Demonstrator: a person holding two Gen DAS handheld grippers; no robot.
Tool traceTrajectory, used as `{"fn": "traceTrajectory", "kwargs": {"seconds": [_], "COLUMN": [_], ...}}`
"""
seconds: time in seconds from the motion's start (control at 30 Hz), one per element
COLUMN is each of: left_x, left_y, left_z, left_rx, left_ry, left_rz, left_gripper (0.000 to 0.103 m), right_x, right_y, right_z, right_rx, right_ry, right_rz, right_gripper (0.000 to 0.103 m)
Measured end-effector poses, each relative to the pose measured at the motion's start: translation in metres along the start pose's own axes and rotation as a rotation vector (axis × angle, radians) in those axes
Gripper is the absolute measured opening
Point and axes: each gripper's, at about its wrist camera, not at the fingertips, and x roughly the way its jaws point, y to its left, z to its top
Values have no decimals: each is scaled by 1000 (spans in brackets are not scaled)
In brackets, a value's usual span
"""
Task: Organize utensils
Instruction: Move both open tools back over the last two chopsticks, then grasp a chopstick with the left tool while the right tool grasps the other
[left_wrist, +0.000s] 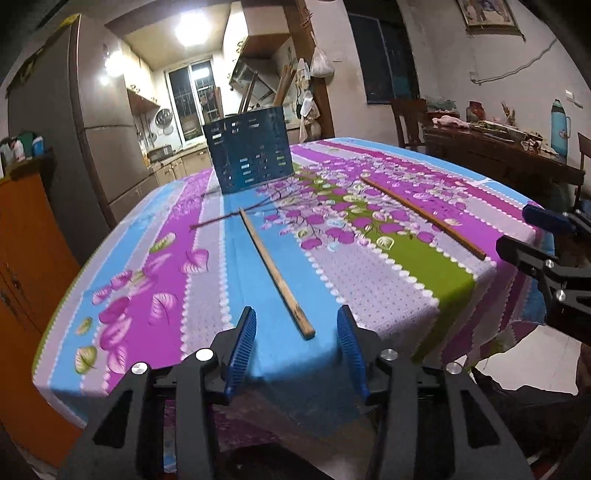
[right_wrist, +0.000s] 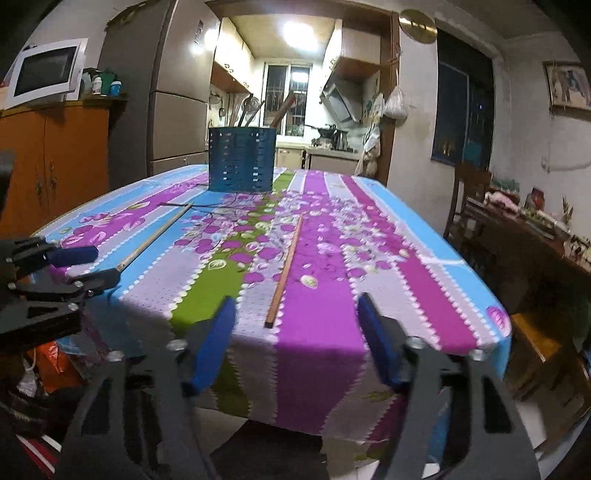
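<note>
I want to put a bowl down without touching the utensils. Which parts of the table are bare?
Bare cloth lies between the left chopstick and the right chopstick, in front of the blue holder. The cloth beyond each chopstick, toward the table's side edges, is also bare. The near edge is crowded: both chopstick ends and both tools are there.

Kitchen lamp blazing, front room dim, and both views bent hard at the edges.

I'm getting all my light from the ceiling lamp (left_wrist: 192, 27) in the kitchen behind; it burns out to pure white, with glare spots on the fridge (left_wrist: 105, 77) beside it. The tablecloth (left_wrist: 258, 266) reads bright and sharp in the middle, and shadow pools along its near edge (right_wrist: 314, 343). The right gripper's fingers (right_wrist: 212, 341) are smeared with motion blur; the left one's look crisper. Walls and door frames bow outward, and the corners fall to black.
</note>
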Motion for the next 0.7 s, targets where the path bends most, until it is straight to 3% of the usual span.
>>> {"fn": "traceTrajectory", "kwargs": {"seconds": [0.13,0.27,0.37,0.5,0.7], "left_x": [4,6,8,8,9], "left_y": [4,8,9,12,14], "left_z": [-1,-2,-2,-3,-4], "left_rx": [-31,-48,-48,-56,-56], "left_ry": [-10,-18,-20,-23,-24], "left_rz": [2,0,4,11,24], "left_gripper": [37,19,12,12,12], "right_x": [6,8,14,23,24], "right_y": [2,4,8,9,10], "right_z": [-3,-5,-4,-5,-7], "right_rx": [10,6,1,14,23], "right_ry": [24,31,42,64,51], "right_rz": [0,5,9,10,3], "right_gripper": [47,41,27,16,14]}}
